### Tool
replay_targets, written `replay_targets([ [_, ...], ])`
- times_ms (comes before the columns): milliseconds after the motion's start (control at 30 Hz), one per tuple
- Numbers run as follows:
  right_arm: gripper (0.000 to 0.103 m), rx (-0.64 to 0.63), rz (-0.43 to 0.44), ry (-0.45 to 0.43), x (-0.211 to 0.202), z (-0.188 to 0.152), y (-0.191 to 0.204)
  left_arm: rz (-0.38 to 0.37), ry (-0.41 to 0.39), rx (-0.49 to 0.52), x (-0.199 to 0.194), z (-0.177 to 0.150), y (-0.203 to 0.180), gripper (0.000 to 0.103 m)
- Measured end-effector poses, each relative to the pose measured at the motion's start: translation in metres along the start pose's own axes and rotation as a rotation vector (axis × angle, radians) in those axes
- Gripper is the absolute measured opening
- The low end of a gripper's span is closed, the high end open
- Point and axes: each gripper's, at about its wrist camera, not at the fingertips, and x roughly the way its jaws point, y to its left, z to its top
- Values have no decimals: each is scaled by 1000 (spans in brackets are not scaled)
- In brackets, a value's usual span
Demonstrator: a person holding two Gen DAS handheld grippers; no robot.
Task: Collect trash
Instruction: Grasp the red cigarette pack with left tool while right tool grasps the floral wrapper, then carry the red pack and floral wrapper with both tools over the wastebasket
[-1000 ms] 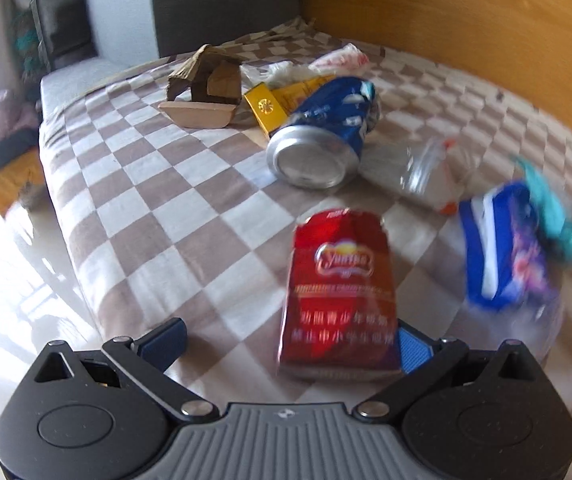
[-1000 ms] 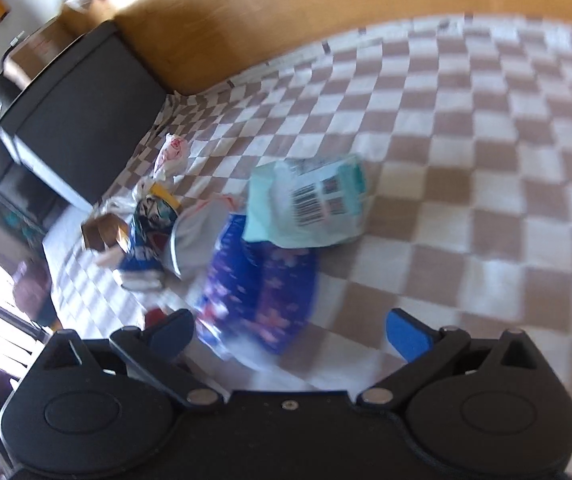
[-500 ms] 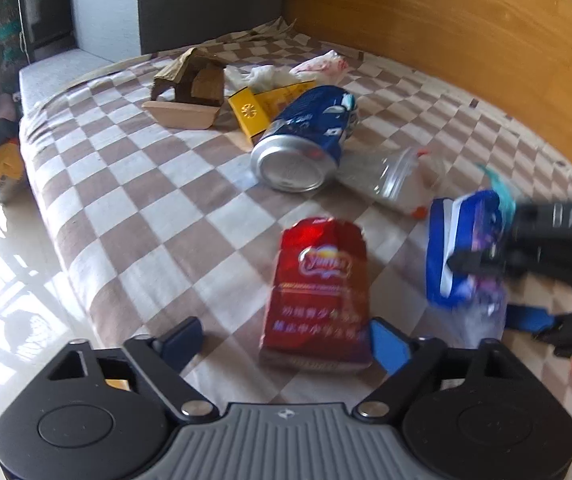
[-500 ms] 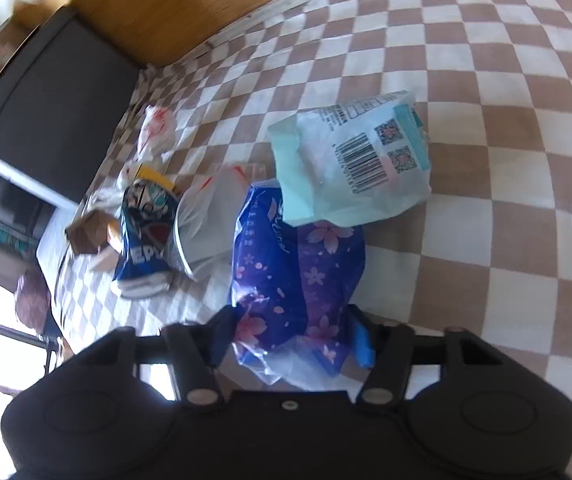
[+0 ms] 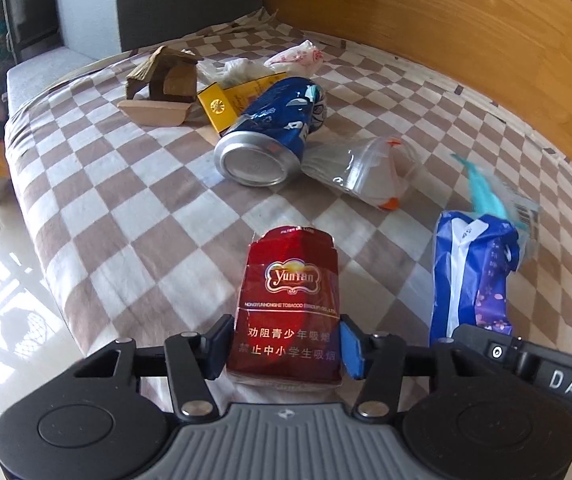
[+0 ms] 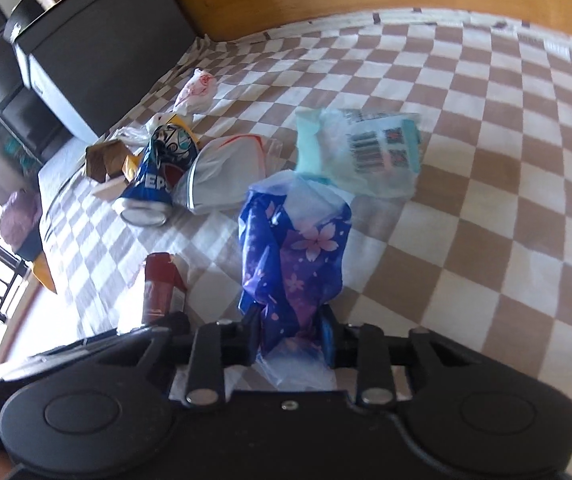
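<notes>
My left gripper is shut on a red cigarette pack, which rests on the checked bed cover. My right gripper is shut on a blue-purple flowered plastic wrapper, also seen in the left wrist view, with the right gripper's body at its near end. The red pack also shows in the right wrist view. Further away lie a crushed blue Pepsi can, a clear plastic bag, a yellow box and a teal-and-white packet.
Brown cardboard pieces and a crumpled white bag lie at the far end of the bed. A wooden headboard runs along the right. A dark cabinet stands beyond the bed. The bed edge drops to the floor on the left.
Both grippers have closed: the left on the red cigarette pack, the right on the flowered wrapper, whose near end is now squeezed narrow. The right gripper now sits close beside the left.
</notes>
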Motion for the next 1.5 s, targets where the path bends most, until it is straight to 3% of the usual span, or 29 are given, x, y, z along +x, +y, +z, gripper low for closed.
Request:
replay_targets([
  [267,17,-116,-39,-46,-23,-14,3,1,-53,-40,-38,-22,10,55],
  [900,14,-177,-61,-115,-86,-44,-1,15,-134,-57,-114,-68,26,55],
  [1167,14,-244,-61,-141,-104,-55,16,36,-177,-69,-144,-80,42,55],
  [1500,14,-345,-25,-131,-107,-79,57,85,-194,-128,-168,-104,91,55],
])
